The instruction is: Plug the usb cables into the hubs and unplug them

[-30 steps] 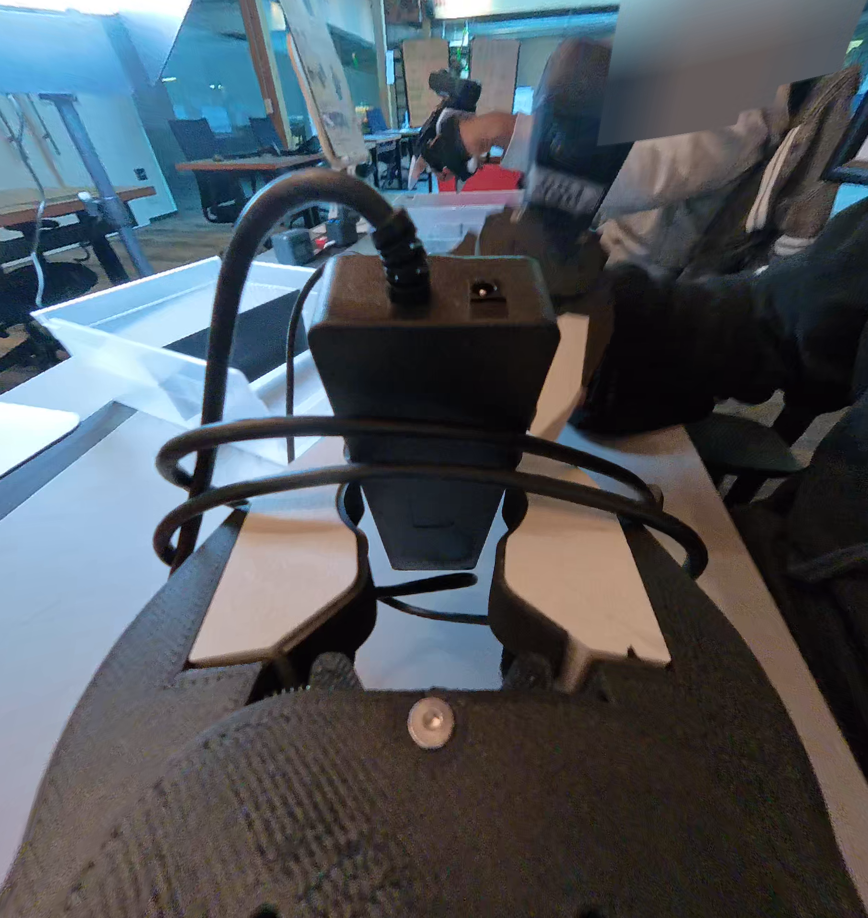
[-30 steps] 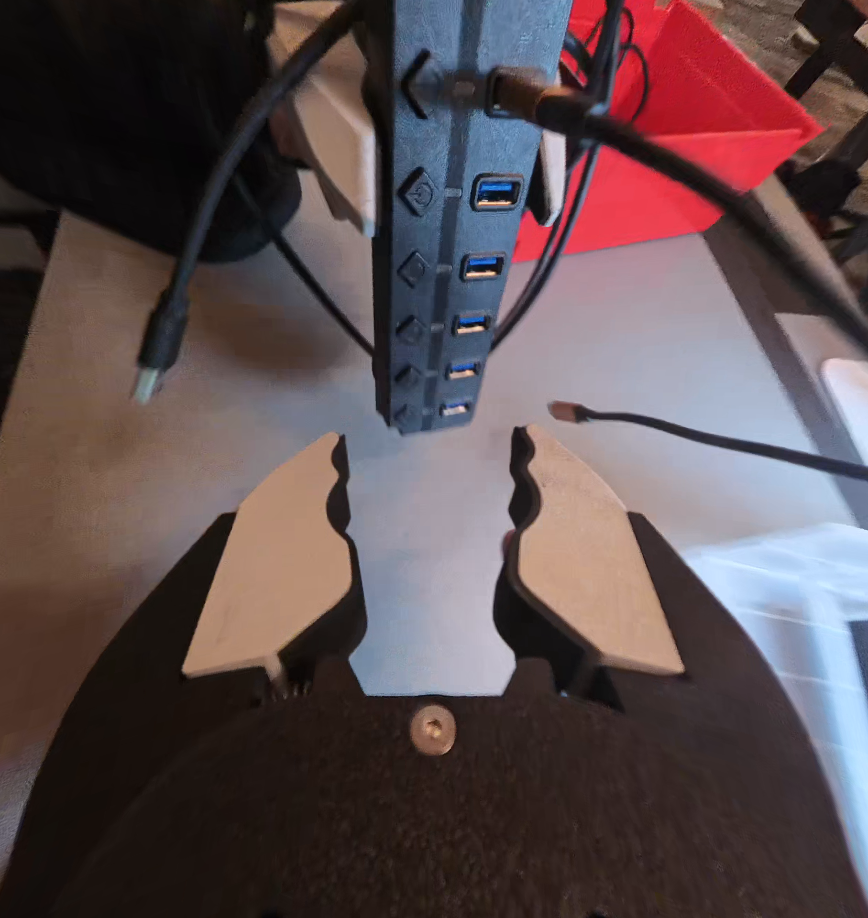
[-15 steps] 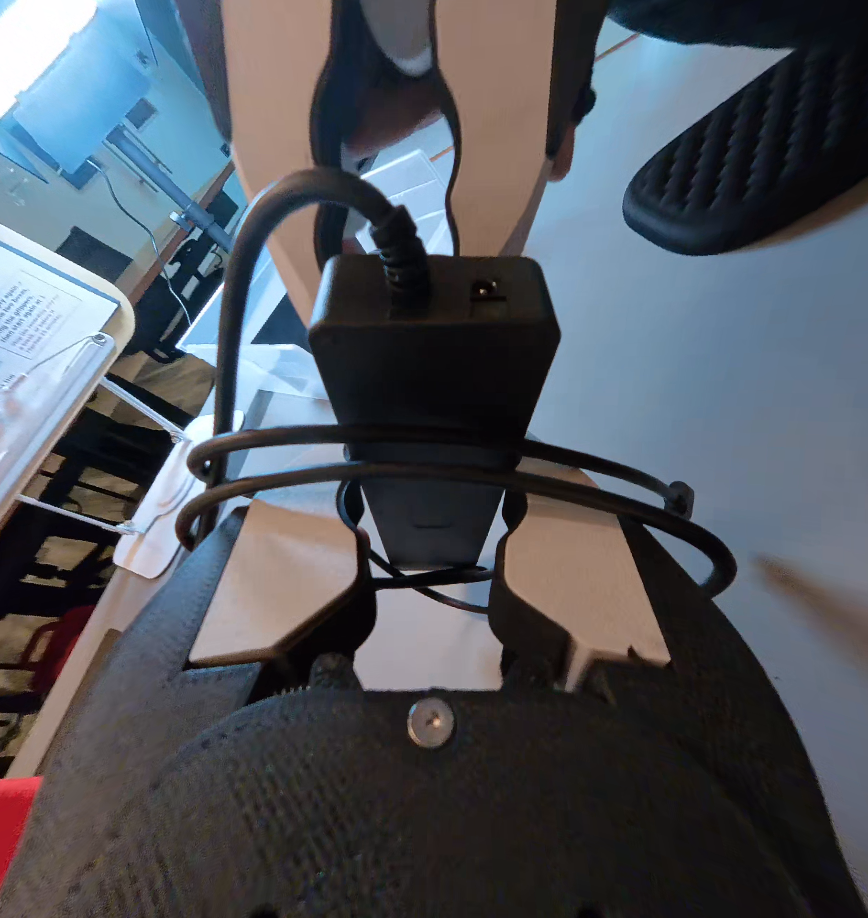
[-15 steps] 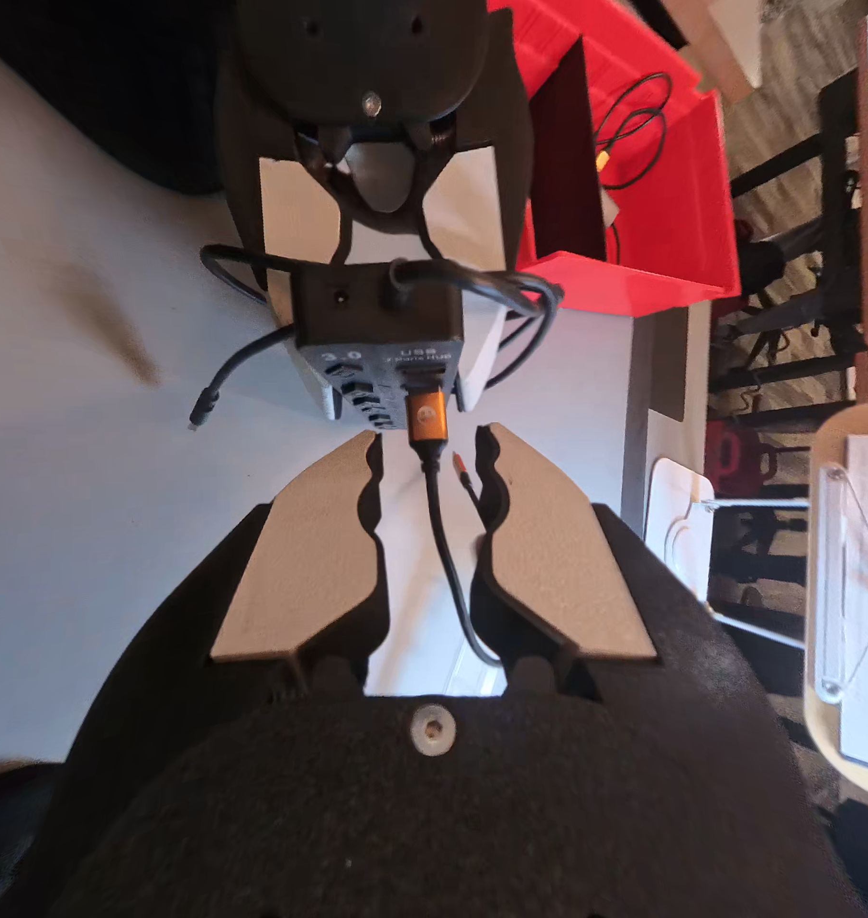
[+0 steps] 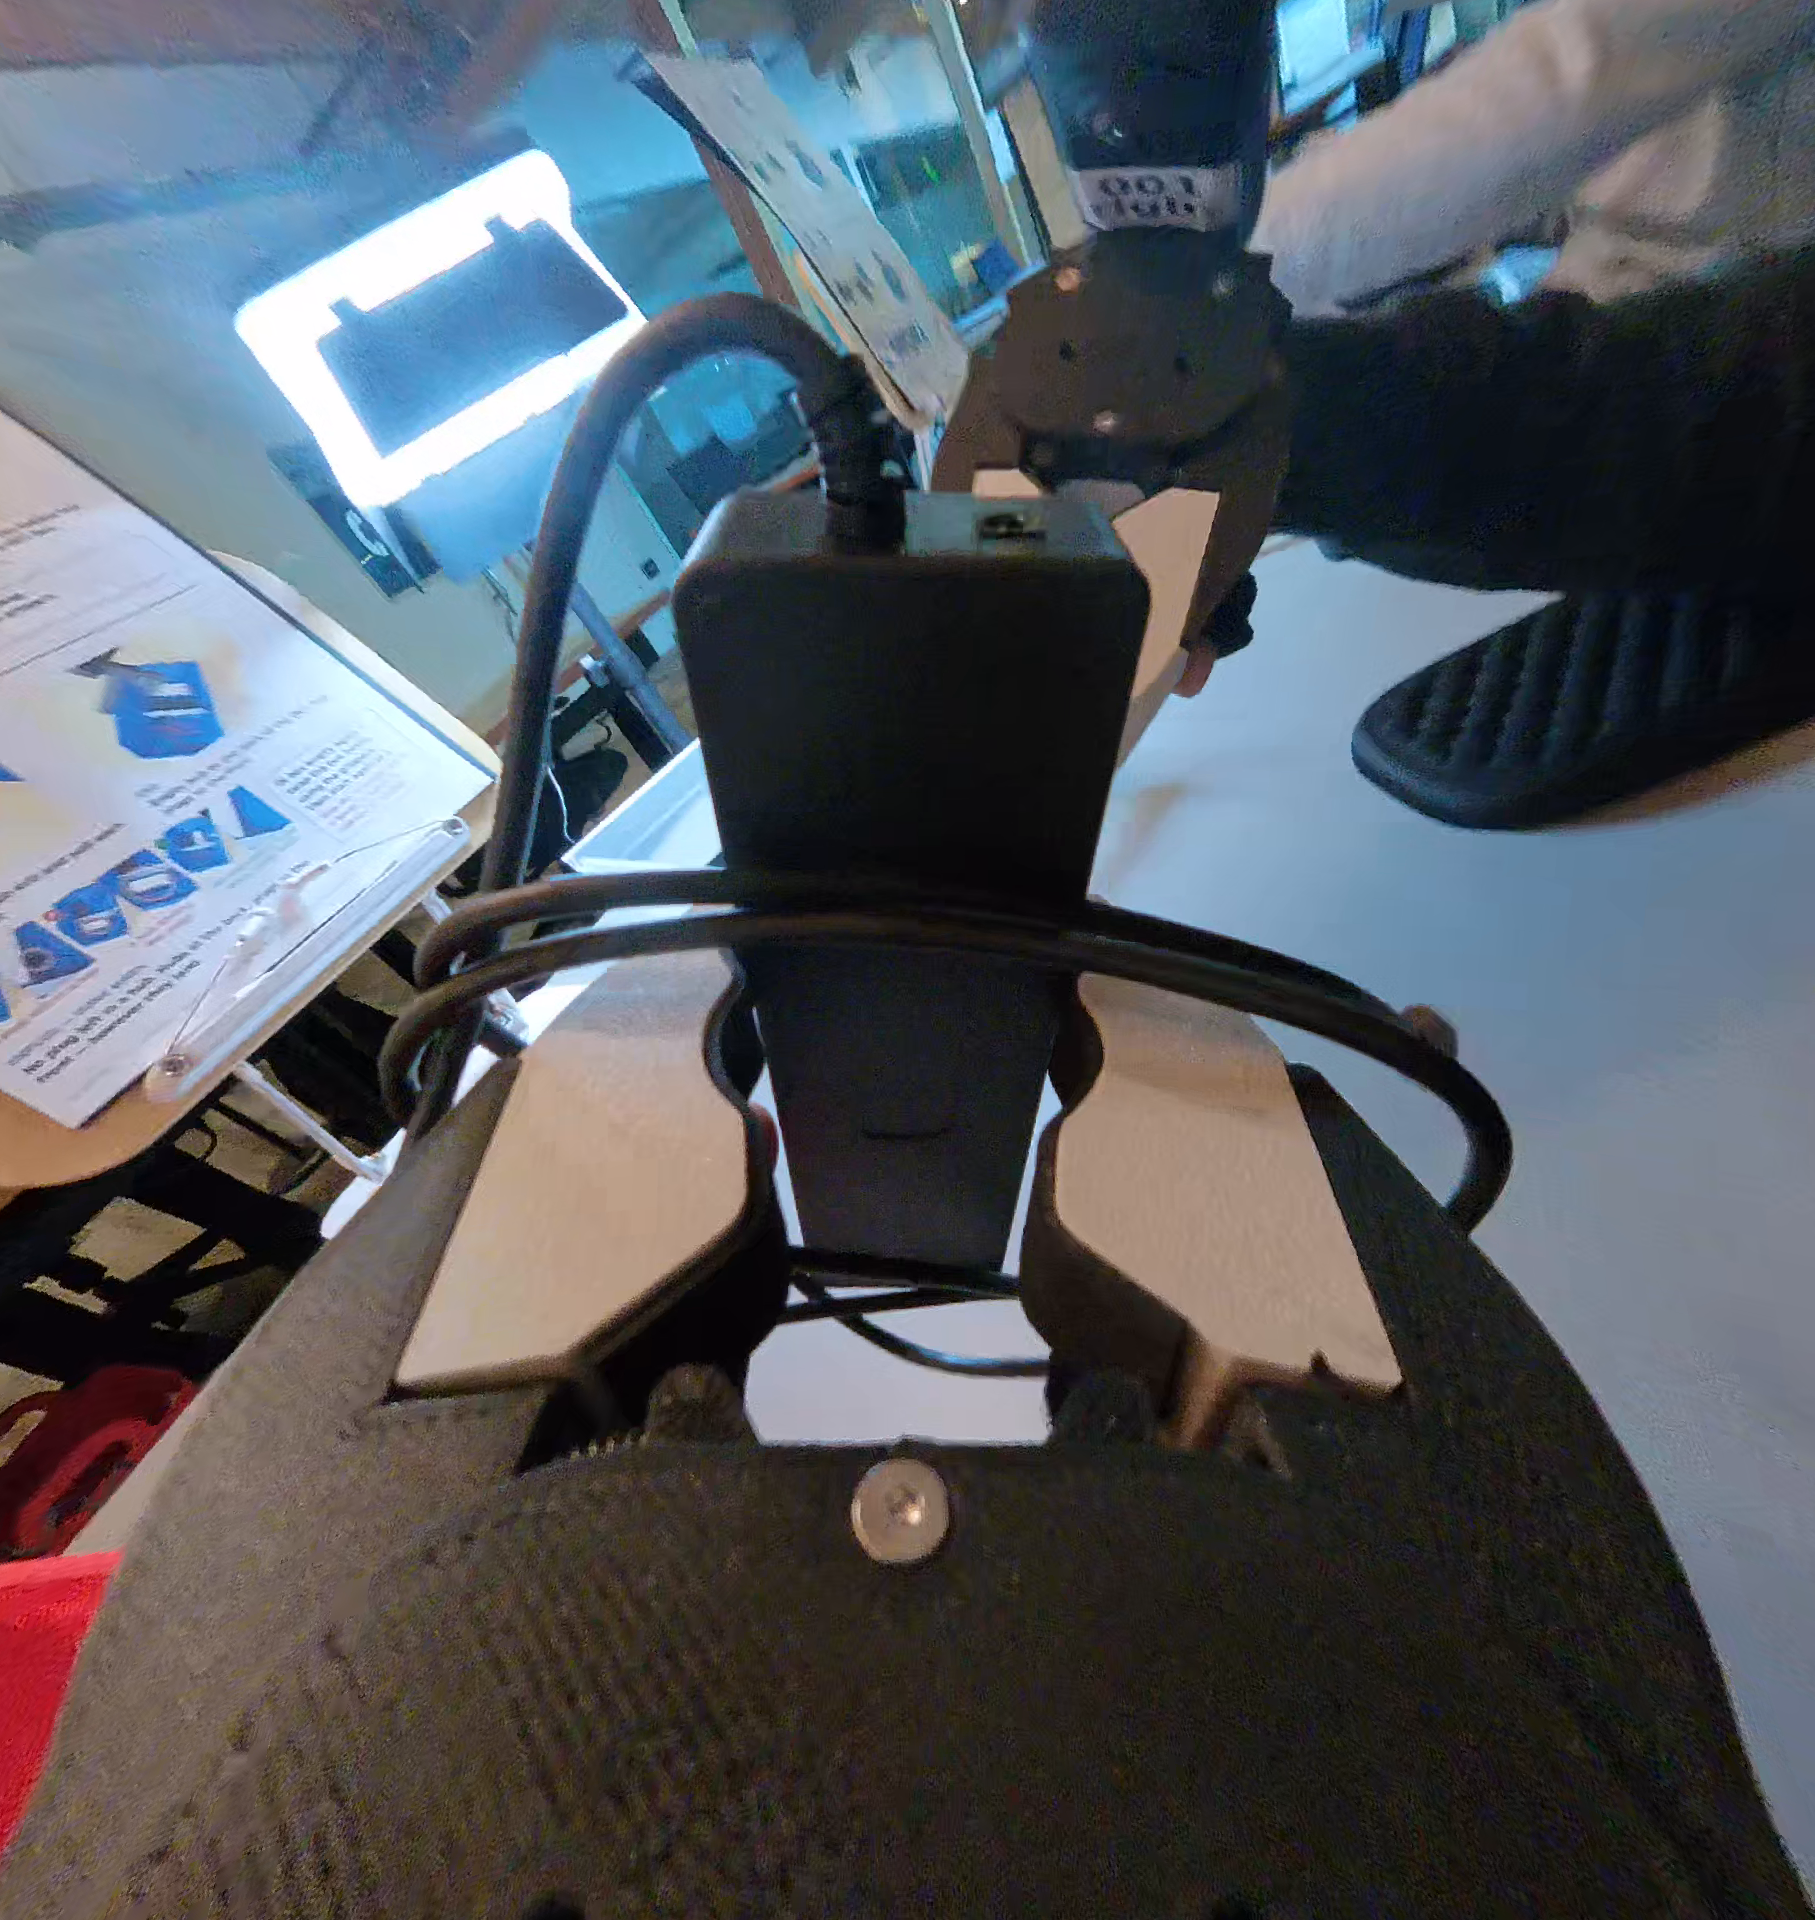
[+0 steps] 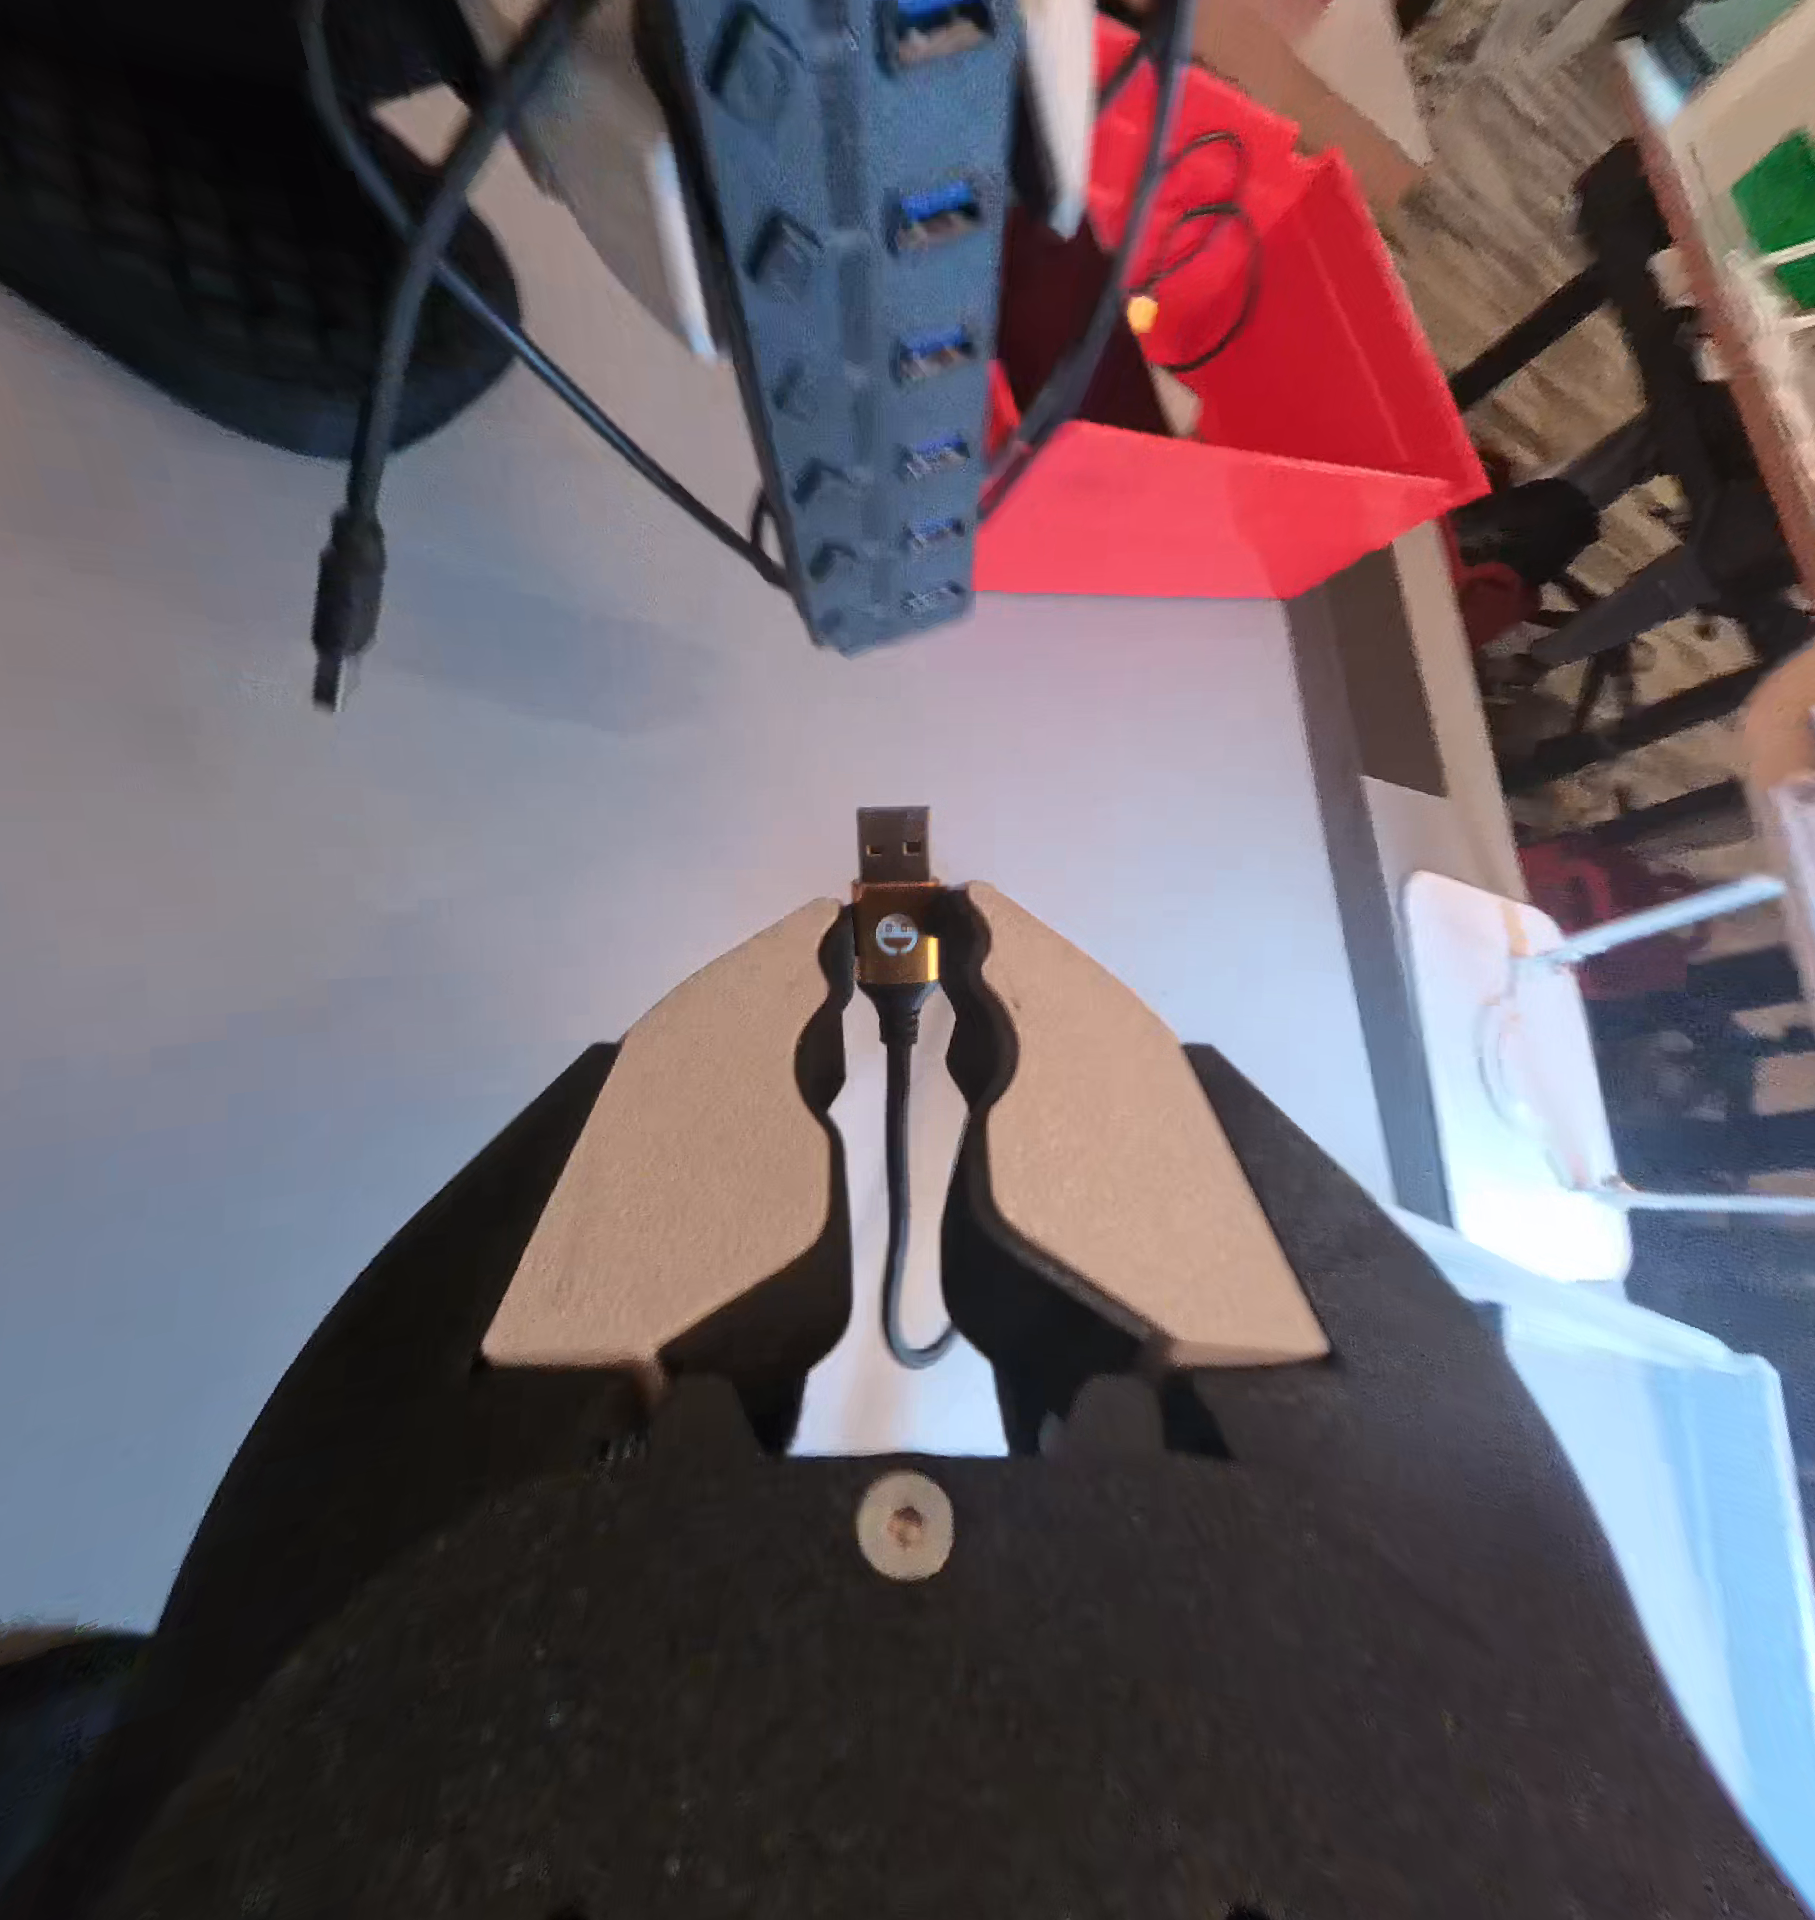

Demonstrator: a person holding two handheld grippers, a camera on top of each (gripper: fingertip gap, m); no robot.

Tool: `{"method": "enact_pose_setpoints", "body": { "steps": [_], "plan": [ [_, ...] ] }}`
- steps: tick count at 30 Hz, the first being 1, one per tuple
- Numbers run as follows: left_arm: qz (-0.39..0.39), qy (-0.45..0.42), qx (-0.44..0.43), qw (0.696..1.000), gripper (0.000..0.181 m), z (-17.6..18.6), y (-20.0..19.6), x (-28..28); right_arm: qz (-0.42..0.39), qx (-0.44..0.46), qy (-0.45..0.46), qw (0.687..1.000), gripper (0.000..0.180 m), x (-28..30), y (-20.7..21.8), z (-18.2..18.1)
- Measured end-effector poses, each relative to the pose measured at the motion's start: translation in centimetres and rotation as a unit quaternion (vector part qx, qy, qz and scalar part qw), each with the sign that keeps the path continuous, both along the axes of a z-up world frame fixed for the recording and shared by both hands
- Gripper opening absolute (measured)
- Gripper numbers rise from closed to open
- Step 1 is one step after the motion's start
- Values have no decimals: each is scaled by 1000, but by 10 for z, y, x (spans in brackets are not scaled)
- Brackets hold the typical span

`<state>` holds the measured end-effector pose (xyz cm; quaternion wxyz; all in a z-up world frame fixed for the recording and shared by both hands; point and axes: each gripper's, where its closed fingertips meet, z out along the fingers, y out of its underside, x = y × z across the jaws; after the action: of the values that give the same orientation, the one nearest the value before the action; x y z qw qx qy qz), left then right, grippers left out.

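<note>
Right tool (image 6: 901, 899) now clenched on orange USB plug (image 6: 895, 940), pulled out of hub (image 6: 861, 343) since half second ago; left tool (image 5: 908, 1023) still gripping hub above white surface (image 6: 529, 831)

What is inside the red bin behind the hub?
In the right wrist view, the red bin holds a thin black cable in a loop, with a small yellow end. The hub and the bin's front wall hide the rest of the inside.
</note>
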<state>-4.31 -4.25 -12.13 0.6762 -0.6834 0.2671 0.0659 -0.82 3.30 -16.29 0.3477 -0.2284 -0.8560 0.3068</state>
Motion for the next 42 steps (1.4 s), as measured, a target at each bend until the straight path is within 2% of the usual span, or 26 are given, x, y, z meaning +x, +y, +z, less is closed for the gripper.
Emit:
{"method": "enact_pose_setpoints", "body": {
  "steps": [4, 8, 12, 15, 19, 22, 27, 29, 31, 34, 36, 38, 42],
  "plan": [
    [-1, -62, -13, 998, 54, -3, 0, -15, -40, -34, 71, 996, 16, 7, 39, 56],
    [-2, -77, -40, 996, 54, -19, 9, -16, -83, -44, 160, 983, 16, 6, 80, 125],
    [-9, -73, -57, 996, 54, -31, 14, -8, -124, -41, 179, 975, 16, -7, 117, 144],
    [-12, -78, -61, 995, 54, -35, 16, -6, -139, -63, 150, 977, 16, -24, 136, 118],
    [-15, -95, -69, 993, 54, -39, 17, -8, -152, -94, 62, 982, 16, -42, 151, 47],
    [-11, -96, -74, 993, 54, -42, 19, -10, -147, -125, 1, 981, 16, -45, 147, 1],
    [-12, -98, -84, 992, 54, -49, 21, -8, -170, -47, -102, 979, 16, -45, 142, -71],
    [-13, -96, -88, 991, 54, -51, 21, -7, -182, -38, -108, 977, 29, -47, 143, -77],
    [-12, -95, -92, 991, 54, -53, 22, -7, -186, -67, -93, 976, 46, -48, 142, -63],
    [-10, -96, -94, 991, 54, -54, 23, -8, -214, -135, -40, 967, 43, -48, 159, -21],
    [-10, -97, -96, 991, 54, -55, 23, -9, -308, -133, -12, 942, 34, -48, 202, -4],
    [-10, -96, -99, 990, 54, -57, 24, -8, -381, -107, -31, 918, 32, -43, 238, -9],
    [-11, -93, -101, 990, 54, -58, 23, -6, -404, -36, -141, 903, 31, -36, 255, -57]
  ]
}}
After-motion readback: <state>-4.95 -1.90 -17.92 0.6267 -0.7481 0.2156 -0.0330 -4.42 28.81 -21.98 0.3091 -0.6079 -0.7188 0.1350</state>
